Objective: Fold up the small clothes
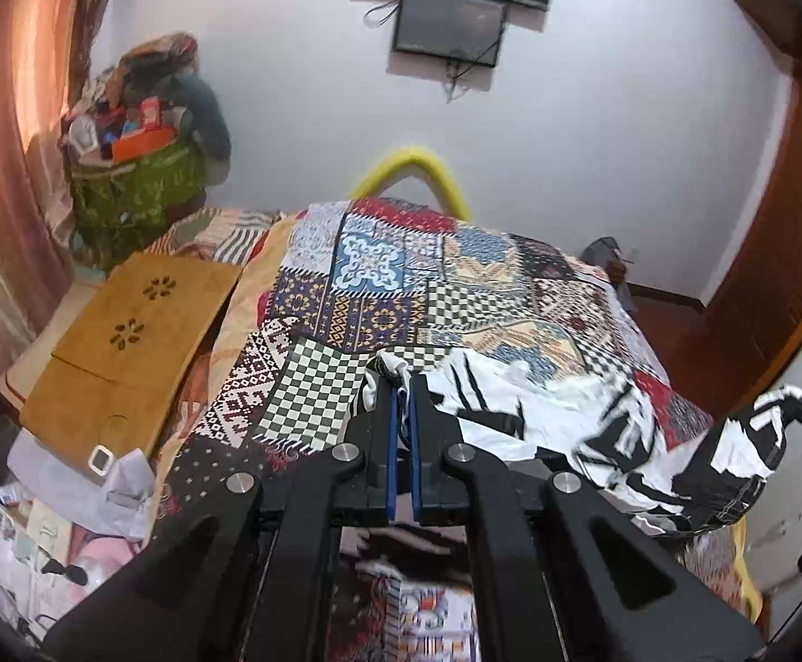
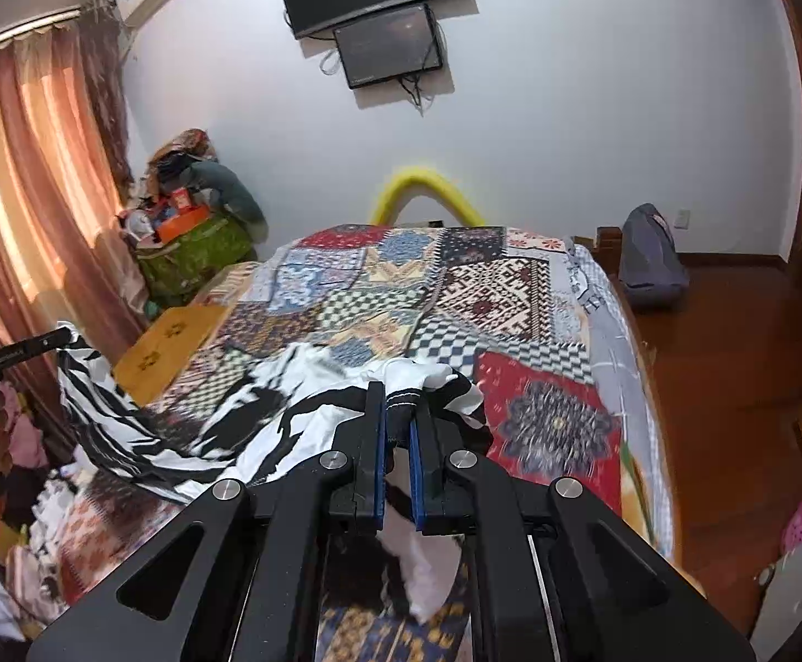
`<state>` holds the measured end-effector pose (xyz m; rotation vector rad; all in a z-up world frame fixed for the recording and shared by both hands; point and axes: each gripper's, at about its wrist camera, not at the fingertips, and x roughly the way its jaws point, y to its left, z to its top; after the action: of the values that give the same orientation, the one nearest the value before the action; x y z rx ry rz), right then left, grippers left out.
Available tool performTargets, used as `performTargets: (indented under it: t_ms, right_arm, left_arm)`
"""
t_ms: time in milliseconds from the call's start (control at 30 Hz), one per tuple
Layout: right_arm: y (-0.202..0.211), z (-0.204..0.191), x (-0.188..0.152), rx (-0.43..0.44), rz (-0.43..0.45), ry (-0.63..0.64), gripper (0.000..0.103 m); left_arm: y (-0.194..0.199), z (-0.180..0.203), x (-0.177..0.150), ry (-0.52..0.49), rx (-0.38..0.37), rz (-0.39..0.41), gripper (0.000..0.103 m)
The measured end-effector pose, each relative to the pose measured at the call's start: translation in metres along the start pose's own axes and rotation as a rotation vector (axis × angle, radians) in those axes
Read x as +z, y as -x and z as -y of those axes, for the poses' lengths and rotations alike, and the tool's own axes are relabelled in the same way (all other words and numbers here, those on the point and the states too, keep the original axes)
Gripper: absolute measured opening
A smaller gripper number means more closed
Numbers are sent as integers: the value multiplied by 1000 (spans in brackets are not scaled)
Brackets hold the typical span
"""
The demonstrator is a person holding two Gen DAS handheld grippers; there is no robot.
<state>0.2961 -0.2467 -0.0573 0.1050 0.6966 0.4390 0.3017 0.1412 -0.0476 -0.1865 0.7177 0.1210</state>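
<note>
At the bottom centre of each wrist view a claw is pinching the black-and-white garment (image 1: 594,430): the left claw (image 1: 404,386) grips one bunched edge, the right claw (image 2: 398,402) another. The cloth hangs between them above the patchwork bedspread (image 1: 379,287). Farther up, a wooden board (image 1: 125,347) lies at left, and two dark screens (image 2: 379,5) hang on the wall.
</note>
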Motion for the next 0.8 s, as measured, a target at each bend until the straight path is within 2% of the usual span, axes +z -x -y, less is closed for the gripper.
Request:
performTargets:
  t_ms: [200, 433, 633, 733, 800]
  right_arm:
    - [-54, 23, 13, -40, -70, -29, 6]
    - [-128, 53, 17, -71, -161, -51, 6]
    - [-170, 69, 18, -73, -198, -62, 6]
    - [-173, 74, 19, -66, -192, -75, 7]
    - [-168, 79, 21, -77, -177, -96, 17]
  left_arm:
    - [-81, -15, 16, 29, 91, -73, 4]
    - [-182, -38, 12, 68, 141, -175, 3]
    - [-230, -42, 13, 69, 163, -209, 4]
    - [-247, -44, 11, 68, 154, -263, 6]
    - [-245, -48, 11, 89, 144, -277, 15]
